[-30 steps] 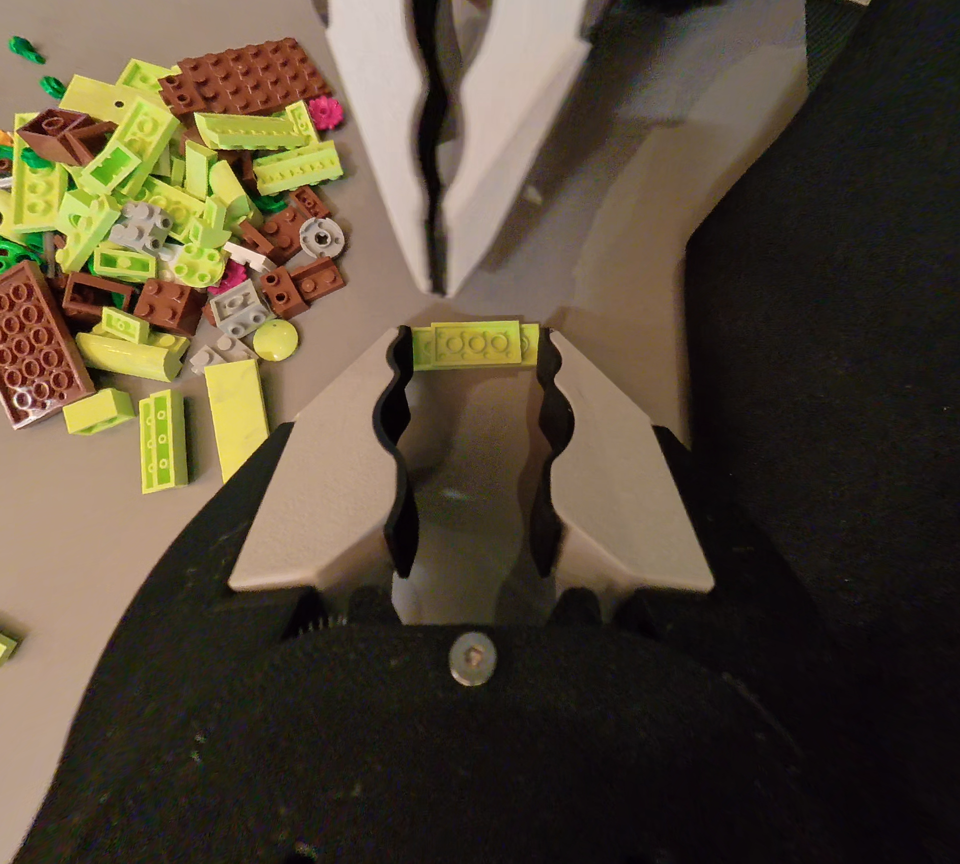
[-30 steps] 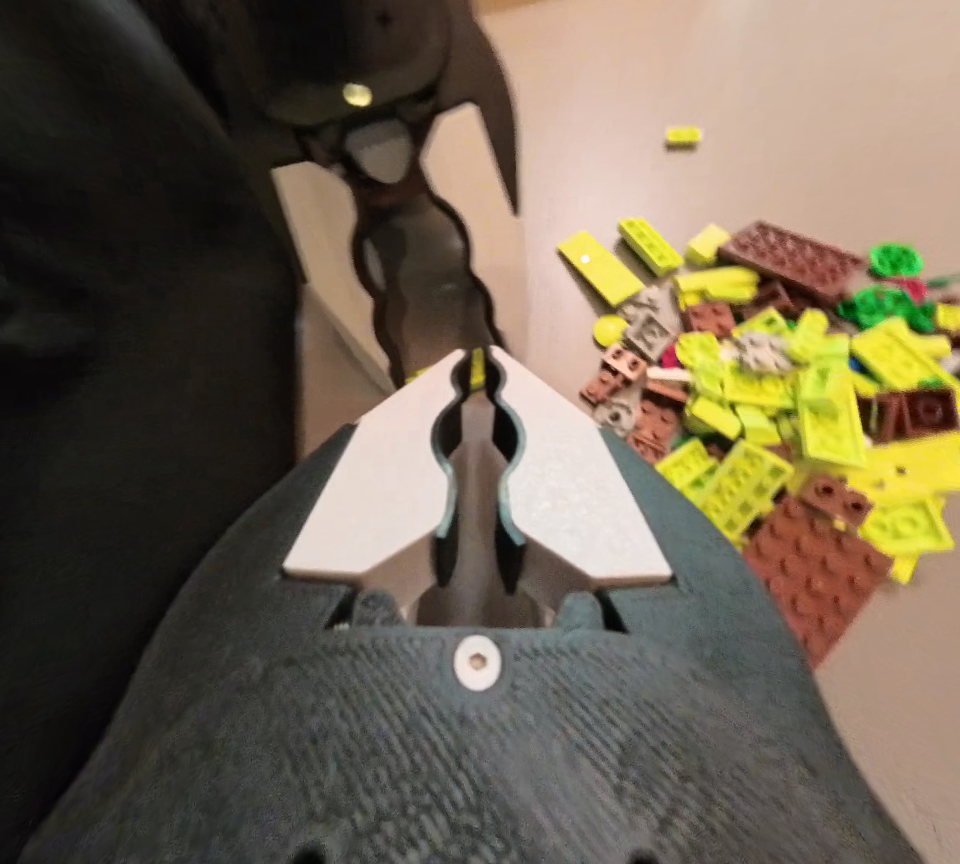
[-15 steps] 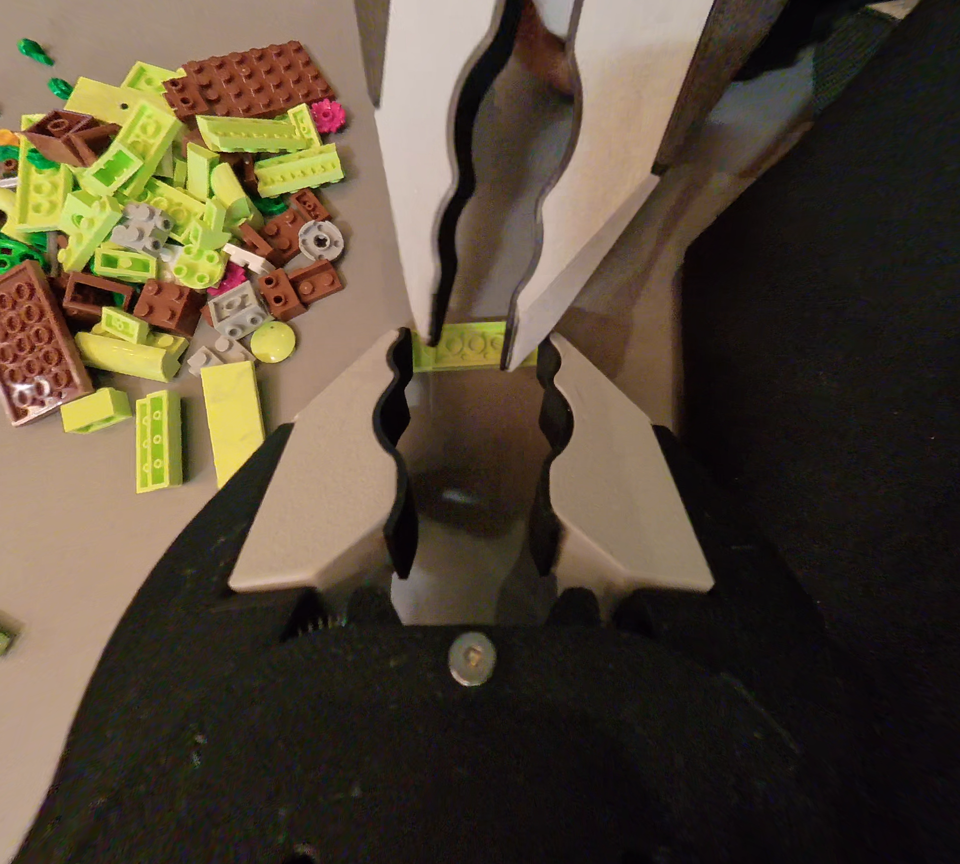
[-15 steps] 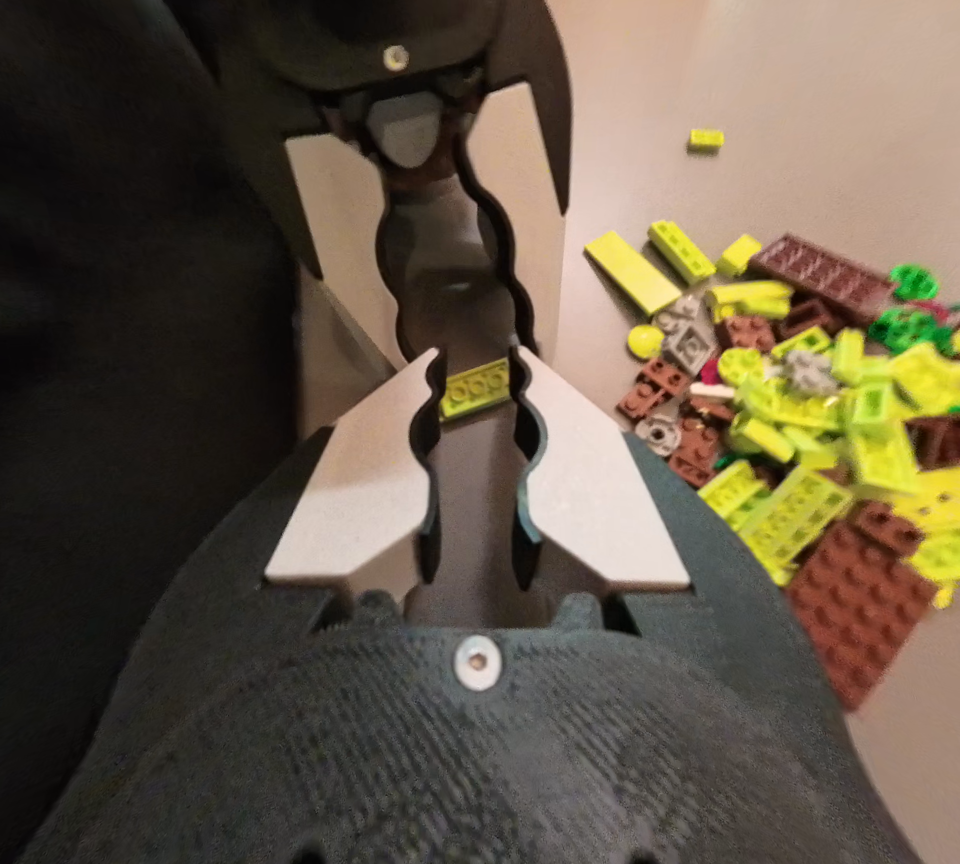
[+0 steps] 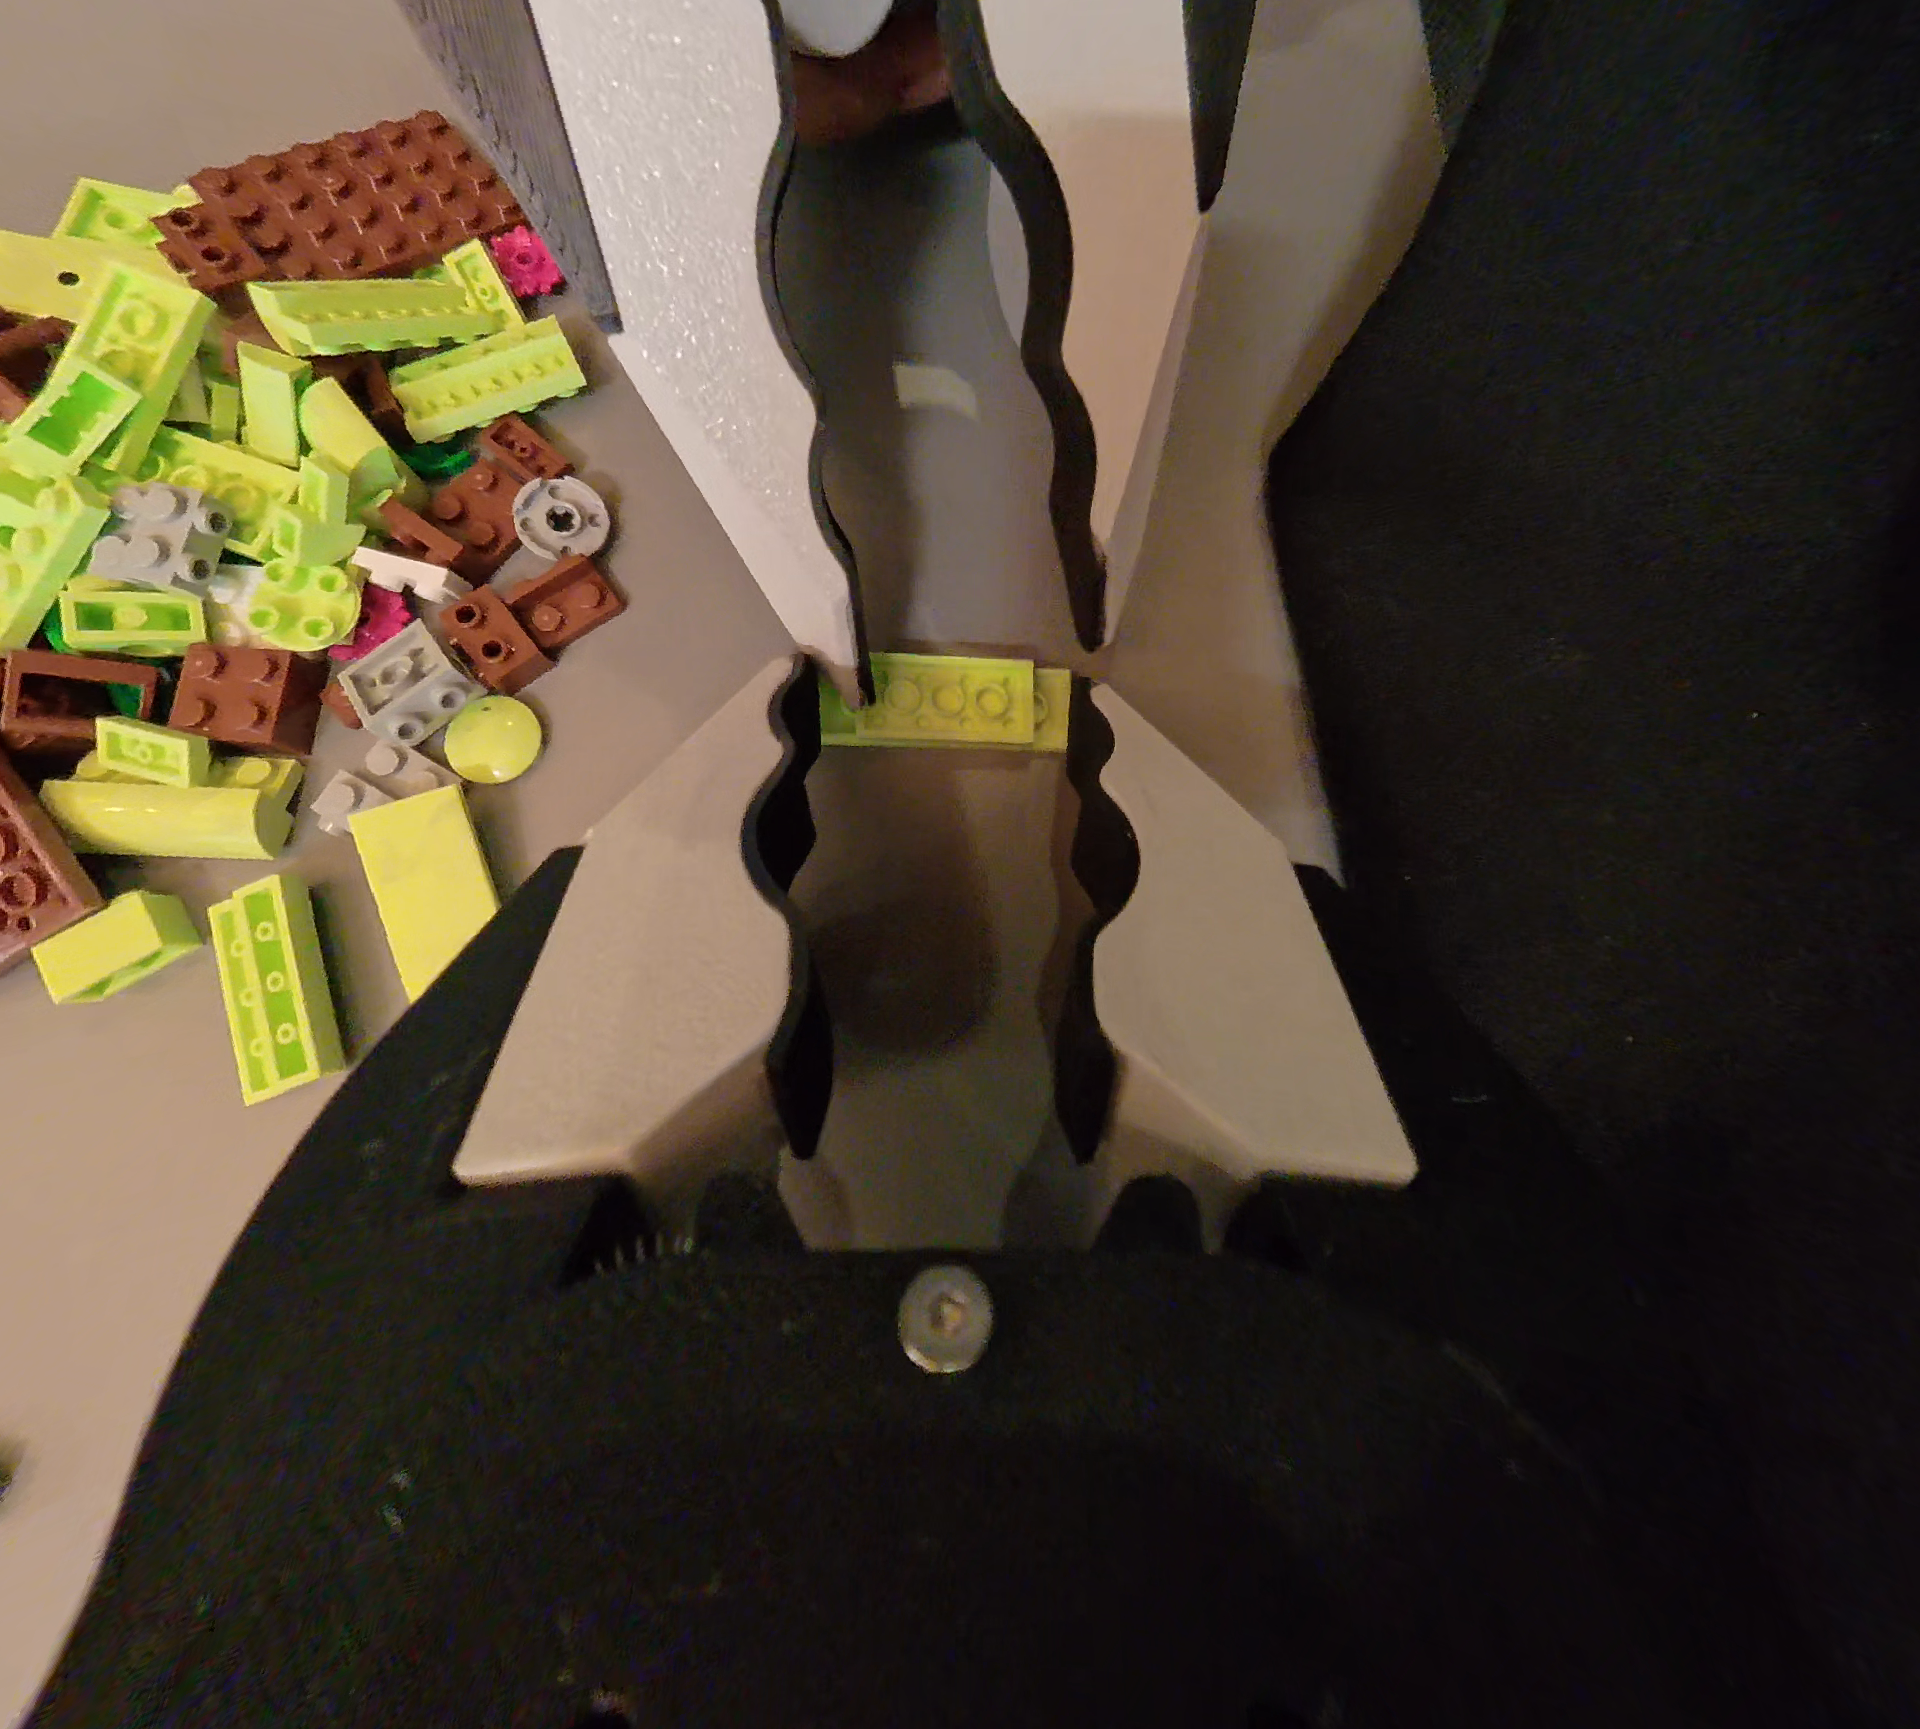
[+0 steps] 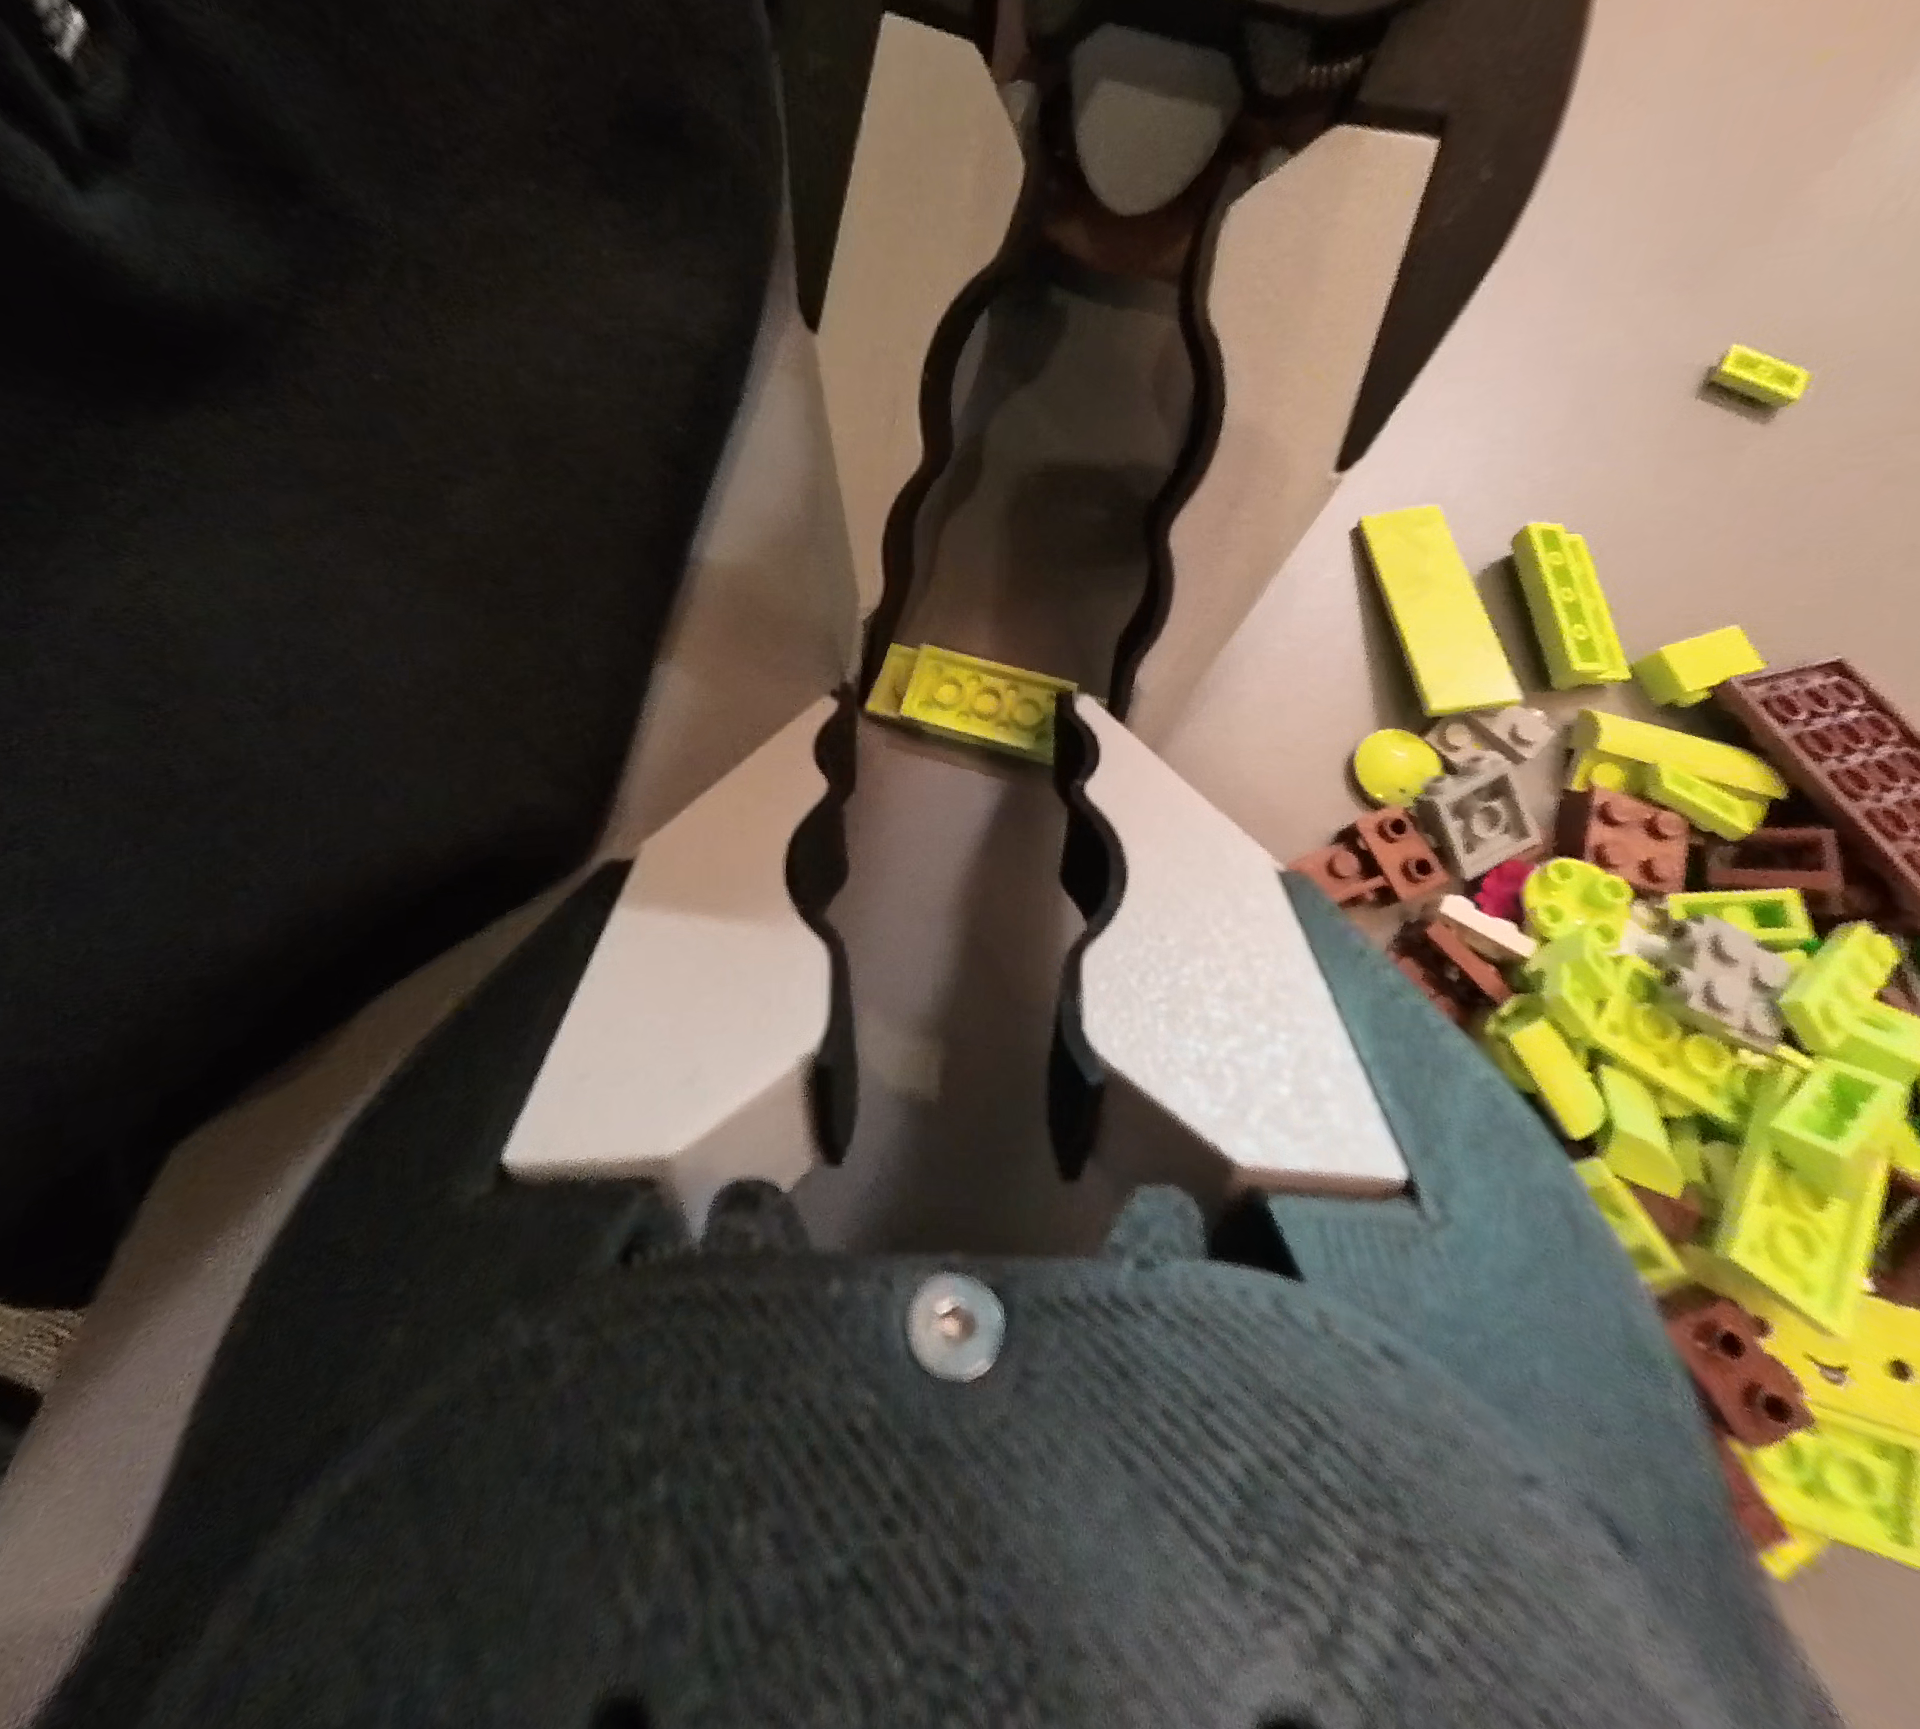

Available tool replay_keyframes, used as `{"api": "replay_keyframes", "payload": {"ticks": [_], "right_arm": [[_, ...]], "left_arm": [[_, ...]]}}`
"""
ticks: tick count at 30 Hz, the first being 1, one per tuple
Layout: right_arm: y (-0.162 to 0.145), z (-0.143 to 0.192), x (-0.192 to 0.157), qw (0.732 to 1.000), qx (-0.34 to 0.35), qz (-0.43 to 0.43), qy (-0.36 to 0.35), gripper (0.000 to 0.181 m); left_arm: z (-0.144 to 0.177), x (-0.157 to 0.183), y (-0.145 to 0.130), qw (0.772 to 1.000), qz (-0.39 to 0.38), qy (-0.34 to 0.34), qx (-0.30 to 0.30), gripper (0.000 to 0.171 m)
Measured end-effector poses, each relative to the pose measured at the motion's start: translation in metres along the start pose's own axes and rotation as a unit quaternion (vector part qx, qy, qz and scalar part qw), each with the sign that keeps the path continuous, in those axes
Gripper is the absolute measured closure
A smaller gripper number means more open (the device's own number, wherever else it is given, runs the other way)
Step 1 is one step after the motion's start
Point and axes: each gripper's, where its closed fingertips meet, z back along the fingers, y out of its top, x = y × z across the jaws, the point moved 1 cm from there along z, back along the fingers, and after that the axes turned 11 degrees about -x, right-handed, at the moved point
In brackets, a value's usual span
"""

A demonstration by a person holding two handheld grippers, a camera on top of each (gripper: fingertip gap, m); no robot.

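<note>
Left gripper (image 5: pixel 940 703) grasps a lime brick (image 5: pixel 951 708); right gripper (image 6: pixel 956 713) — tips spread — straddles it, grip unclear.

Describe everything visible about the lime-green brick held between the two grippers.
The lime-green brick is really two flat studded plates of glossy plastic, a shorter one stacked on a longer one whose ends stick out. It lies level, studs facing the cameras, above the grey table. The left gripper clamps it by its two ends. The right gripper comes from the opposite side, its fingertips at the plates' ends; whether it grips cannot be told. It sits apart from the brick pile.
</note>
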Motion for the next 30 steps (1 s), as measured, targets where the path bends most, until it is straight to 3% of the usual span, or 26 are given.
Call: {"api": "replay_keyframes", "payload": {"ticks": [5,11,17,19,22,30], "right_arm": [[-0.002,-0.002,0.002,0.998,-0.034,0.041,-0.041,0.145],[-0.002,-0.002,0.001,0.998,-0.039,0.02,-0.056,0.138],[-0.002,0.004,0.005,0.997,-0.022,-0.014,-0.073,0.13],[0.002,0.008,0.006,0.997,-0.004,-0.025,-0.067,0.13],[0.005,0.007,0.007,0.998,0.006,-0.039,-0.051,0.134],[0.001,0.002,0.011,0.998,0.001,-0.046,-0.043,0.138]], "left_arm": [[0.001,0.0,0.0,1.0,0.003,-0.016,0.002,0.126],[0.002,-0.001,0.0,1.0,0.0,-0.007,0.003,0.125],[0.003,-0.006,-0.004,1.0,0.002,0.03,-0.001,0.103],[0.004,-0.005,-0.005,1.0,0.002,0.031,-0.001,0.104],[0.004,-0.002,-0.005,0.999,-0.009,0.033,0.0,0.124],[0.004,-0.005,-0.005,0.999,0.003,0.033,0.001,0.124]]}}
